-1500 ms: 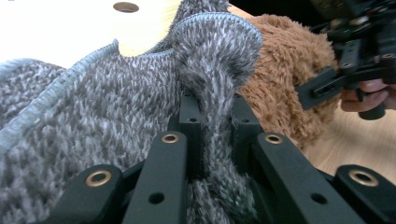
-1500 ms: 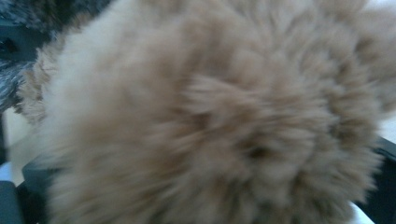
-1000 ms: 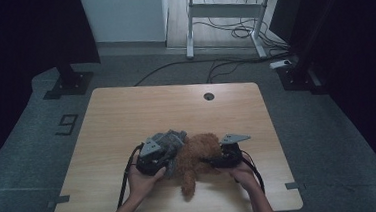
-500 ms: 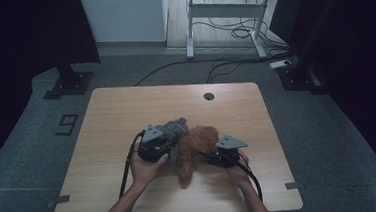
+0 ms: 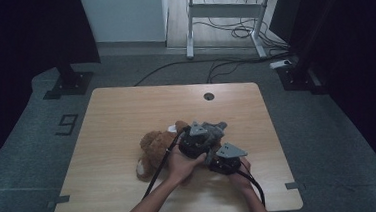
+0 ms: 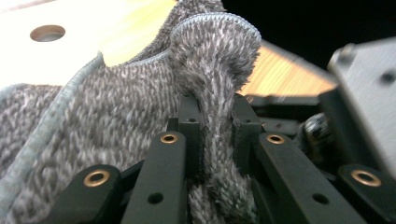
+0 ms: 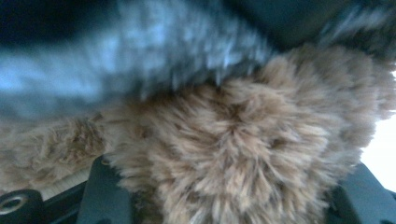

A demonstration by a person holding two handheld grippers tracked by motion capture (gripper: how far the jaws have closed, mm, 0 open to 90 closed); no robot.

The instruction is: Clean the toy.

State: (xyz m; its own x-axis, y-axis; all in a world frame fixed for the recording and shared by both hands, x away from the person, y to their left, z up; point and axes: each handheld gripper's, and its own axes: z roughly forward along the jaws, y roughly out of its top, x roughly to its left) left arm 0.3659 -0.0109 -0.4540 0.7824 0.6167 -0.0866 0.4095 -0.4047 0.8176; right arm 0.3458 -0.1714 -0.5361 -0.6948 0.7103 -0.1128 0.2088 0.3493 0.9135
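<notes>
**Grey cloth pinched over a brown teddy**

Nearest the worktop's (image 5: 112, 191) front edge, the person's forearms come in from below. The right hand (image 5: 241, 175) holds the right gripper (image 5: 219, 160) low on the worktop, just right of centre. In the right gripper view its jaws stand on either side of a thick tuft of the teddy's (image 7: 243, 154) brown fur, which fills the gap between them; the fur hides the pads, so I cannot tell whether they press on it. A blurred band of grey cloth (image 7: 140, 60) crosses above the fur.

Just beyond, touching or nearly touching the right one, the left hand (image 5: 180, 162) carries the left gripper (image 5: 205, 135). In the left gripper view its jaws are pressed together on a fold of the cloth (image 6: 212, 93), a grey knit with a stitched hem, which rises upright out of the grip and spreads away to the left. The right gripper's grey plate (image 6: 369, 93) shows close at that view's right edge.

In the high view the teddy (image 5: 154, 148) lies on the worktop left of both grippers, near its middle, with the cloth (image 5: 216, 129) bunched at the left gripper's tip on the teddy's right side. A black cable (image 5: 162, 163) trails back across the teddy toward the person.

Farther off, a round hole (image 5: 209, 96) sits near the worktop's far edge. Beyond that, a desk frame (image 5: 219, 13) stands on the floor with loose cables beneath it.
</notes>
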